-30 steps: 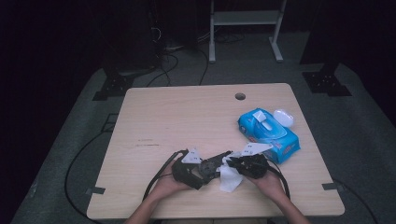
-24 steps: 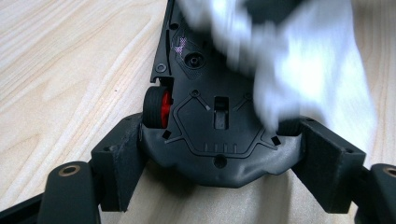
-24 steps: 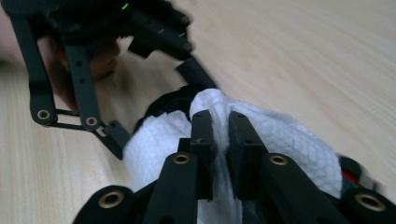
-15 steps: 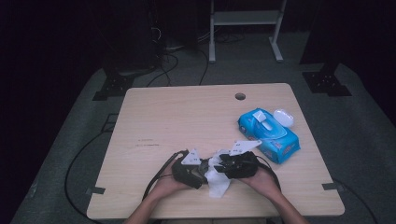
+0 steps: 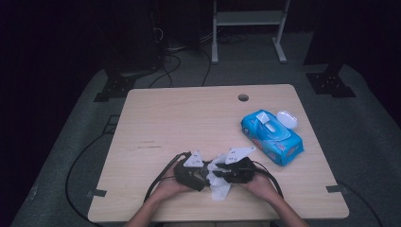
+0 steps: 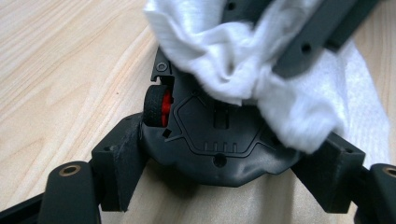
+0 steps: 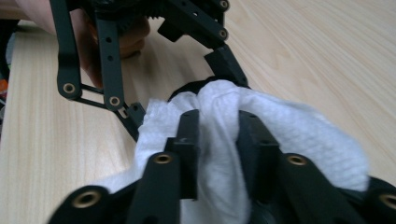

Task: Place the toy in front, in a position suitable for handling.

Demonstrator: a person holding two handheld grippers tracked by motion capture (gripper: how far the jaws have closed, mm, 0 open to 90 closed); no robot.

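Observation:
My left gripper (image 6: 224, 163) is shut on a black computer mouse (image 6: 210, 130) with a red-cored scroll wheel, its jaws clamping the mouse's two sides just above the table. A white wet wipe (image 7: 289, 135) is bunched between the jaws of my right gripper (image 7: 219, 135), which is shut on it. The wipe (image 6: 233, 60) is pressed onto the far part of the mouse and hides it. In the high view the left gripper (image 5: 204, 174) and right gripper (image 5: 218, 174) meet tip to tip near the table's front edge, and the wipe (image 5: 220, 188) hangs below them.
A blue pack of wet wipes (image 5: 272, 137) lies at the right of the wooden table (image 5: 179, 118) with its white lid (image 5: 287, 118) flipped open. A cable hole (image 5: 243, 97) sits near the back edge. Cables trail off the front left.
My right gripper has moved left with the wipe until it meets the left gripper, and the wipe now lies on the mouse. The left gripper has barely shifted.

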